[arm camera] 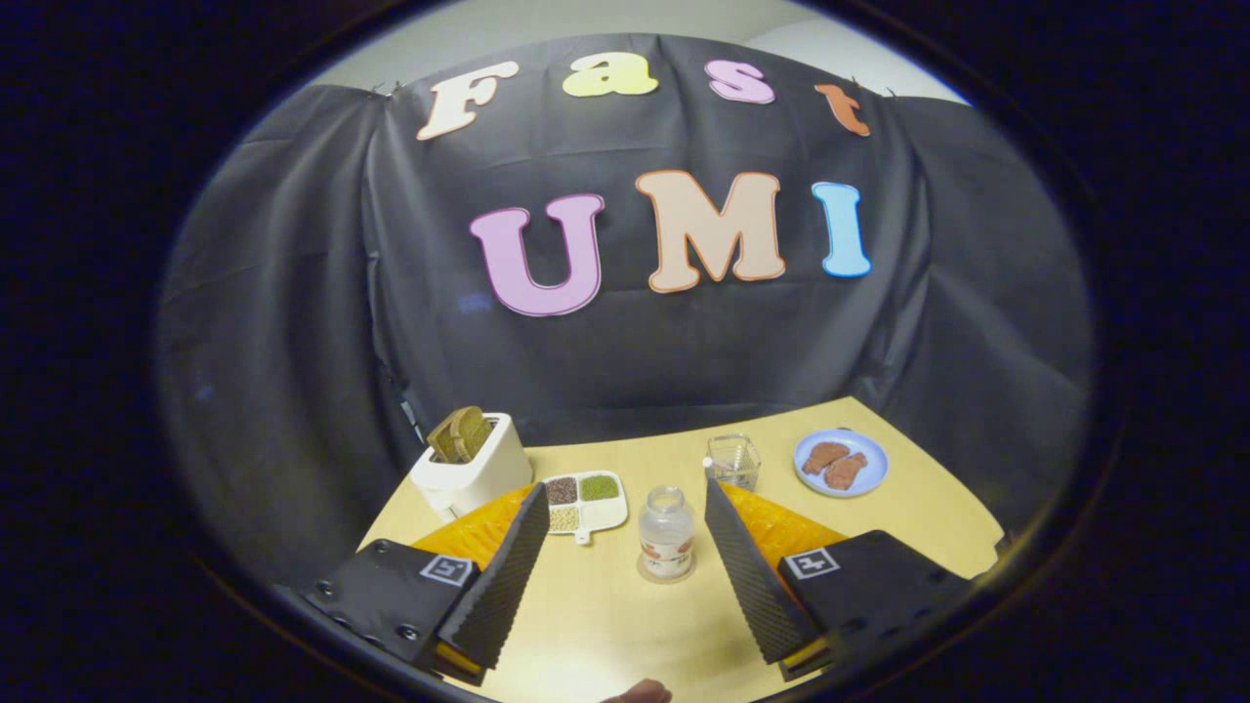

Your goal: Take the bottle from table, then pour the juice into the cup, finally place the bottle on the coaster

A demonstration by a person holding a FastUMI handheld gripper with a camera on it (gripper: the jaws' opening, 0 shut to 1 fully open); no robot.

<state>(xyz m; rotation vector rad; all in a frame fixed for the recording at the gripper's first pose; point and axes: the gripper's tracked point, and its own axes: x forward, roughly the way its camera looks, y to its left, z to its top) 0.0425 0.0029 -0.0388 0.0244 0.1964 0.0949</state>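
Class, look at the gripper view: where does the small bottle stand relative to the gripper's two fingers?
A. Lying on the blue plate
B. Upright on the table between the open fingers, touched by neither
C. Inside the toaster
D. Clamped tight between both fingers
B: the bottle stands upright on the table in the gap of the open gripper, clear of both fingers.

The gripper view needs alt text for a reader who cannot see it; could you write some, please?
The open gripper frames a small clear bottle standing on a coaster on the yellow table, untouched. Beyond stand a clear cup, a toaster, a divided tray and a blue plate.
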